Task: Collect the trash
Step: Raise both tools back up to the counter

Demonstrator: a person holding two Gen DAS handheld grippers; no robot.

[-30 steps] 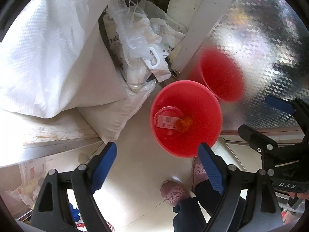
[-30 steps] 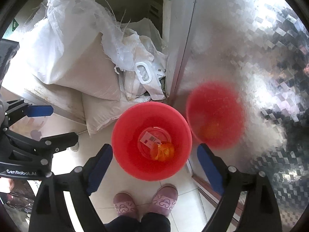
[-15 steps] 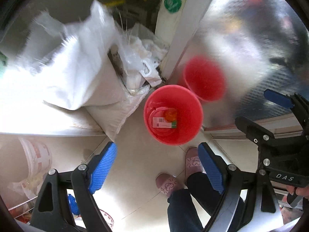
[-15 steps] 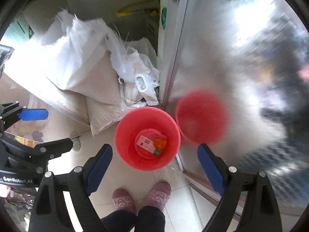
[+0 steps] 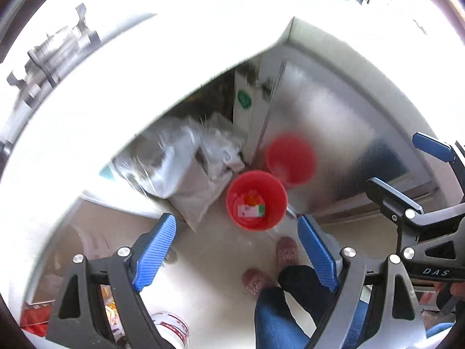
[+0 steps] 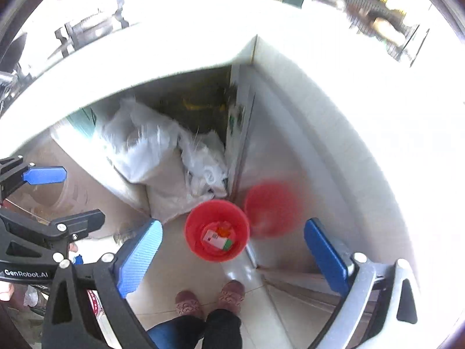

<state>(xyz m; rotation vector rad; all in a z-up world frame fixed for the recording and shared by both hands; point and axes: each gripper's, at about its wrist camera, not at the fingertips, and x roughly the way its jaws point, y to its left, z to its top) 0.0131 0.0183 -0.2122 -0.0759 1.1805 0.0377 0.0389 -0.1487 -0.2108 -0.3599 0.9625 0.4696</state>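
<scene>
A red bucket (image 5: 257, 200) (image 6: 216, 230) stands on the pale tiled floor far below both grippers. In it lie a white carton with a green end (image 5: 250, 210) (image 6: 218, 239) and an orange scrap (image 5: 251, 198). My left gripper (image 5: 237, 247) hangs high above the floor, open, with nothing between its blue pads (image 5: 154, 251). My right gripper (image 6: 232, 254) is also high up; its jaws are opening and hold nothing. Each gripper shows at the edge of the other's view.
White woven sacks (image 5: 186, 168) (image 6: 162, 165) are piled left of the bucket. A shiny metal door (image 5: 334, 145) on the right mirrors the bucket. A bright white countertop (image 5: 145, 58) spans the top. The person's feet in pink slippers (image 6: 209, 299) stand below the bucket.
Both grippers have risen a long way, so the bucket looks much smaller and the countertop has come into view. The right gripper's jaws stand wider apart than before.
</scene>
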